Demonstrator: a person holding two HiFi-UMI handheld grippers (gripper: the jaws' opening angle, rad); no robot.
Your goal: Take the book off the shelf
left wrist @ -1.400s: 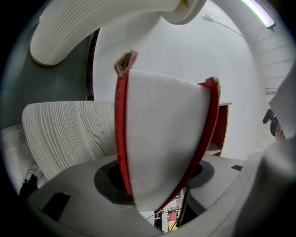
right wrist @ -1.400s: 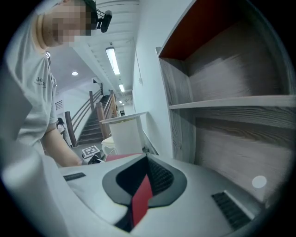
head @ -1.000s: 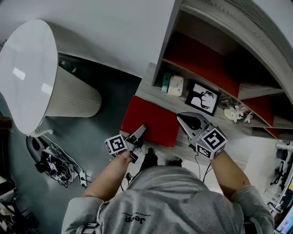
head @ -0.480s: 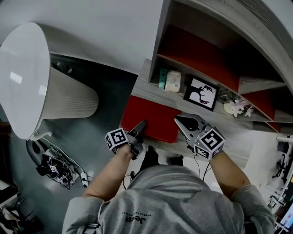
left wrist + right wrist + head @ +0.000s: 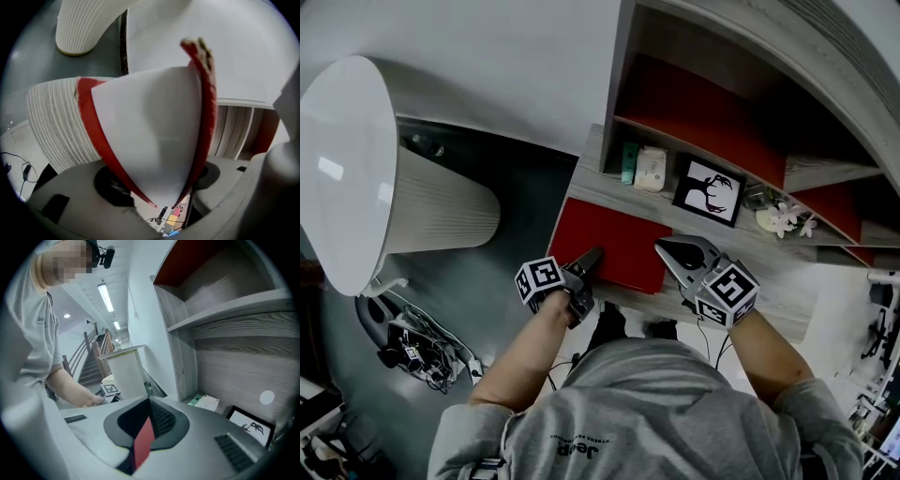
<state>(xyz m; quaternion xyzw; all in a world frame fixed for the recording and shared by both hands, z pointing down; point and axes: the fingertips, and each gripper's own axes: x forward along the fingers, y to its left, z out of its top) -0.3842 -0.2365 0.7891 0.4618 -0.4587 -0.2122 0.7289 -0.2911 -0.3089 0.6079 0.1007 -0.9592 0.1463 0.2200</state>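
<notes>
Two grippers at the red book (image 5: pixel 614 242), flat on the wooden shelf (image 5: pixel 759 261), corner overhanging. Your left gripper (image 5: pixel 589 260): fingers just widened, loose round that corner. Your right gripper (image 5: pixel 671 249): fingers clamped on its edge. Likely next: reclose left, draw it out. White bin (image 5: pixel 431 206) left, picture (image 5: pixel 709 191) behind.

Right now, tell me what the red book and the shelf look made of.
Red book: a matt red cover, probably card or cloth, around white paper pages; the left gripper view shows thin red edges flanking white. Shelf: grey wood or wood-look laminate, matt, with streaky grain lines; which, I cannot tell.
</notes>
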